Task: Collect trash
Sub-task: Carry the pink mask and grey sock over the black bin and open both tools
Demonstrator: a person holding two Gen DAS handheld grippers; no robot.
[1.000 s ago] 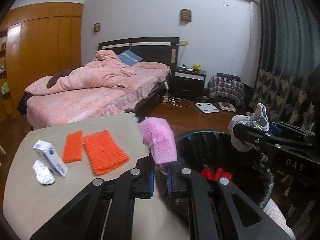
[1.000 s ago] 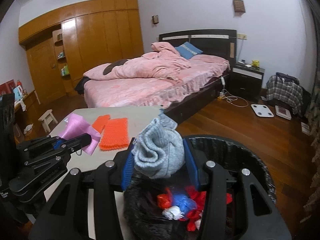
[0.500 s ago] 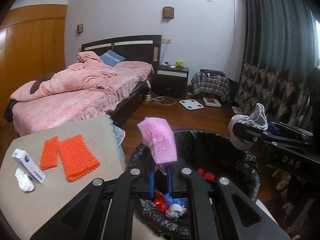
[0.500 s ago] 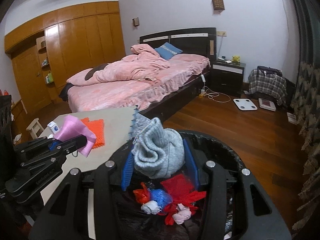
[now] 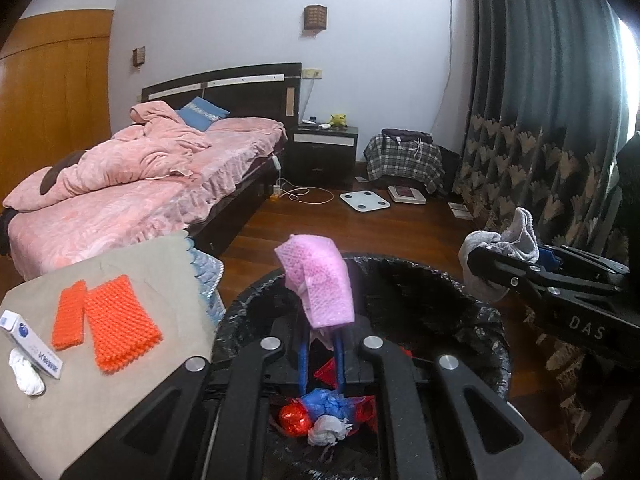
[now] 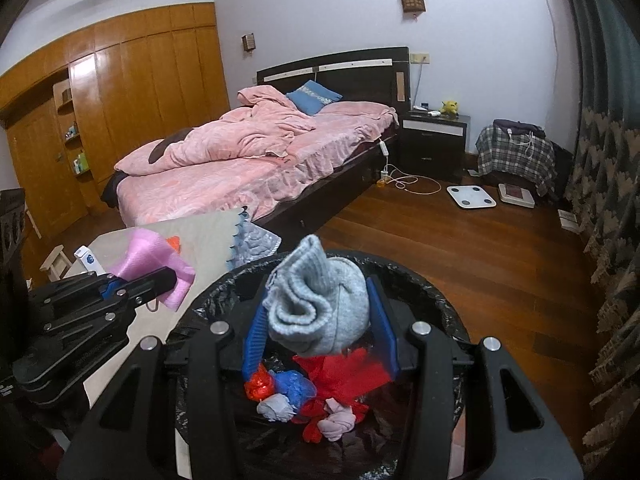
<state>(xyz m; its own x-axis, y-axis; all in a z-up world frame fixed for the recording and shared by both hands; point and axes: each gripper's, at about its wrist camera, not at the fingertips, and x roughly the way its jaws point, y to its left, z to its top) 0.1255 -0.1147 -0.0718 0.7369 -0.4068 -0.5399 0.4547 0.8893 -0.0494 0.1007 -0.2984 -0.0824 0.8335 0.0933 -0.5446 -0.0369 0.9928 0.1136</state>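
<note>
Your left gripper (image 5: 322, 344) is pinched narrow on a pink mesh cloth (image 5: 320, 288); the blue pads (image 5: 303, 354) clamp its lower edge, which hides exactly how much of the cloth sits between them. The cloth stands up above the fingers, over the near part of the black-lined trash bin (image 5: 492, 344). In the right wrist view the same cloth (image 6: 154, 266) shows at the left, half covered by the gripper's black arm.

Your right gripper (image 6: 320, 332) is set wider, its blue pads (image 6: 382, 320) pressed against both sides of a bundled grey sock (image 6: 320, 308). The bundle hangs over the open bin (image 6: 444, 308). From the left wrist view the sock (image 5: 500, 240) is only partly seen, bulging out behind the black finger.

Down in the bin lie crumpled red wrappers (image 6: 340, 376), a blue wad (image 6: 296, 386) and pale balled scraps (image 6: 276, 408); your gripper frames cut off the rest of the contents, and the bin's near rim is out of sight in both views.

On the table (image 5: 132, 384) left of the bin lie two orange mesh pads (image 5: 120, 322), side by side, a white and blue box (image 5: 32, 344), its print too small to read, and a crumpled white tissue (image 5: 26, 372) touching the box. Beyond the table stands a bed (image 5: 120, 200) with pink covers.
</note>
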